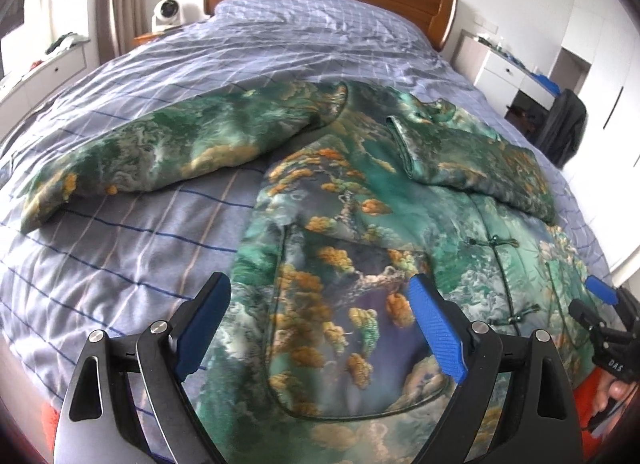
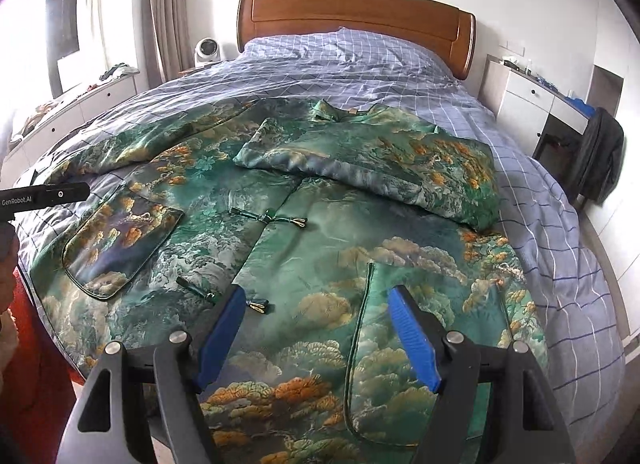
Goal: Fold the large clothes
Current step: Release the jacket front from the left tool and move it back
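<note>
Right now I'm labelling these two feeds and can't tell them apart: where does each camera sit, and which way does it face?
Left wrist: on the left tongs, angled down over the jacket, its left pocket and spread sleeve; the right tongs and a hand show at the right edge.
Right wrist: on the right tongs, angled down over the jacket's right pocket and folded sleeve; the left tongs' body shows at the left edge.
Shared: jacket, bed, headboard.

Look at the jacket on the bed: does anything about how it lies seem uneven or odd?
Yes. The jacket is lopsided: one sleeve is folded across the chest, while the other sleeve sprawls out over the bedspread.
</note>
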`<state>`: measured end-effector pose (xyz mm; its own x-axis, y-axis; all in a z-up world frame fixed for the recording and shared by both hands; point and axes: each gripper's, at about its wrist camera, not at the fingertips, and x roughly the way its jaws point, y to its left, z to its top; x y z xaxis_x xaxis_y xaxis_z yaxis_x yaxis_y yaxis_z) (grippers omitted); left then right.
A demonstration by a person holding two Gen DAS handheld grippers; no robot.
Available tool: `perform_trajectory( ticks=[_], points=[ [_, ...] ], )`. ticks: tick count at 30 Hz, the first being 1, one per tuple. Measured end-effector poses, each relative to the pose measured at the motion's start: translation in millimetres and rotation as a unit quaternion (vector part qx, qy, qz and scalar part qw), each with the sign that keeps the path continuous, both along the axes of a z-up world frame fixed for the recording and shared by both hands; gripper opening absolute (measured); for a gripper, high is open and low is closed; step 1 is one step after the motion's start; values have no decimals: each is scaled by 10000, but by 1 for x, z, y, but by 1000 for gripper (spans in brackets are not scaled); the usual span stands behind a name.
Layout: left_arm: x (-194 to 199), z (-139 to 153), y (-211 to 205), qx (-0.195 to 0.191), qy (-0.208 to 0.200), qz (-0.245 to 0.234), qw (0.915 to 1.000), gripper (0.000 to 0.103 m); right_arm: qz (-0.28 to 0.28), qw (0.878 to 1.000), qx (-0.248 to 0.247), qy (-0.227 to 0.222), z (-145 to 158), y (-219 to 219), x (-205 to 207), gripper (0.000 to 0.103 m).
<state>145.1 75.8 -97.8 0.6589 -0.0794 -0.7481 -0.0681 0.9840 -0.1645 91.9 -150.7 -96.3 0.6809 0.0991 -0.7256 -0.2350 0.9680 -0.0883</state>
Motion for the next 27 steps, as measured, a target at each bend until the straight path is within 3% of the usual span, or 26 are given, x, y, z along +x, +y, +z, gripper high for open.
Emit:
perform_trajectory(
  ticks=[13, 27],
  points=[
    [3, -10, 42, -117, 175, 509, 9985, 91, 89, 9999, 56, 64, -4, 9, -3, 76],
    [5, -27, 98, -603, 423, 1227, 9897, 91, 87, 9999, 74, 84, -5, 12, -5, 76]
  ],
)
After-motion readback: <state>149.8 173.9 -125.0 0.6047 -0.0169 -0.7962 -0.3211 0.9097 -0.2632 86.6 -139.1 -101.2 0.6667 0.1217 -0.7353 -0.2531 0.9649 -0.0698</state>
